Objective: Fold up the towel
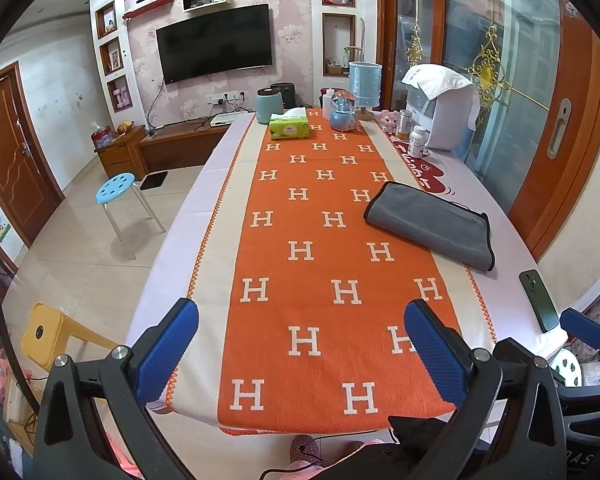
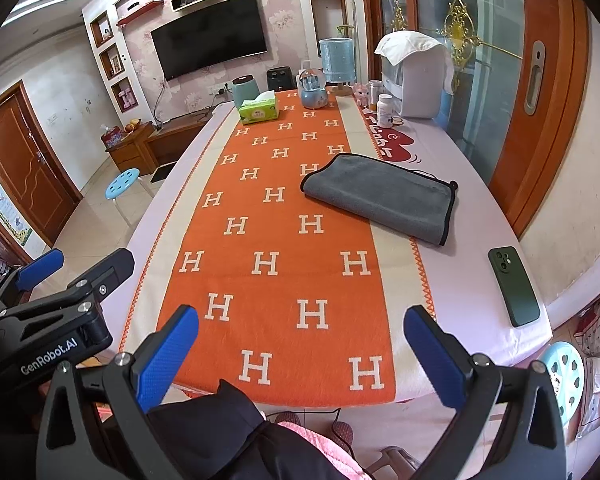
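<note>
**Grey towel, folded, right side of table**

Grey towel, black-trimmed, lies flat and folded into a long rectangle. Sits askew, straddling the orange runner's right border, nearer the table's right edge, mid-length. Nothing touches it.

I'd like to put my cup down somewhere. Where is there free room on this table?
The near half of the orange runner lies bare, between the grey towel and both open grippers. The strip left of the towel is free too. The far end is crowded: tissue box, bottles. A phone lies near the right edge.
</note>
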`<control>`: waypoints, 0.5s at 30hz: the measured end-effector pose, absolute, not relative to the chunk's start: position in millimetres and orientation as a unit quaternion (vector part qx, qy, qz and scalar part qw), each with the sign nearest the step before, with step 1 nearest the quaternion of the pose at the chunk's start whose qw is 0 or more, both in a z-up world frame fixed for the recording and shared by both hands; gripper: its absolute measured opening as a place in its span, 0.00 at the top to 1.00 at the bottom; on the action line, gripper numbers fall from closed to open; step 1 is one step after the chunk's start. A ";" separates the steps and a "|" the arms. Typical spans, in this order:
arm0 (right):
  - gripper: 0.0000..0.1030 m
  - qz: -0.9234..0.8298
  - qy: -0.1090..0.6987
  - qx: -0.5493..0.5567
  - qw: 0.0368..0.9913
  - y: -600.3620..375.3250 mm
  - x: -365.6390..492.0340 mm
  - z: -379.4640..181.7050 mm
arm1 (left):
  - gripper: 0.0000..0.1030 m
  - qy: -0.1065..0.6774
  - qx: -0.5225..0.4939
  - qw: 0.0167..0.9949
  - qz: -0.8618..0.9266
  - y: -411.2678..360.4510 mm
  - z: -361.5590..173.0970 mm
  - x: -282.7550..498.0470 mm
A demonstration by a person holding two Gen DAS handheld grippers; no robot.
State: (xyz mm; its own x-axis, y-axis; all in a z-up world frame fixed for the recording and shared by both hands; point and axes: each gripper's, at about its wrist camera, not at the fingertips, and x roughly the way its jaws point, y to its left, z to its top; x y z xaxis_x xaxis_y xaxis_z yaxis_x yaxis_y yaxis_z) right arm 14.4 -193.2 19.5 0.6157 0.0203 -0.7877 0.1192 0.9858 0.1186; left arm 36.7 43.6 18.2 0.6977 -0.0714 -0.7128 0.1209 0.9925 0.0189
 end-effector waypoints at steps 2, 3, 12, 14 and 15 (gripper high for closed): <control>0.00 -0.028 0.438 0.080 0.895 -193.0 14.3 19.3 | 0.01 0.385 0.032 0.921 -0.052 43.6 18.1 36.6; 0.00 -0.028 0.438 0.080 0.895 -192.9 14.5 19.4 | 0.01 0.385 0.032 0.921 -0.052 43.8 18.1 36.8; 0.00 -0.028 0.438 0.080 0.895 -192.3 14.0 19.1 | 0.01 0.386 0.032 0.921 -0.053 44.0 17.9 36.6; 0.00 -0.028 0.438 0.080 0.895 -192.3 14.7 19.3 | 0.01 0.385 0.032 0.921 -0.053 44.7 18.1 36.9; 0.00 -0.028 0.438 0.080 0.895 -192.2 15.0 19.5 | 0.01 0.386 0.032 0.921 -0.053 44.8 18.1 37.0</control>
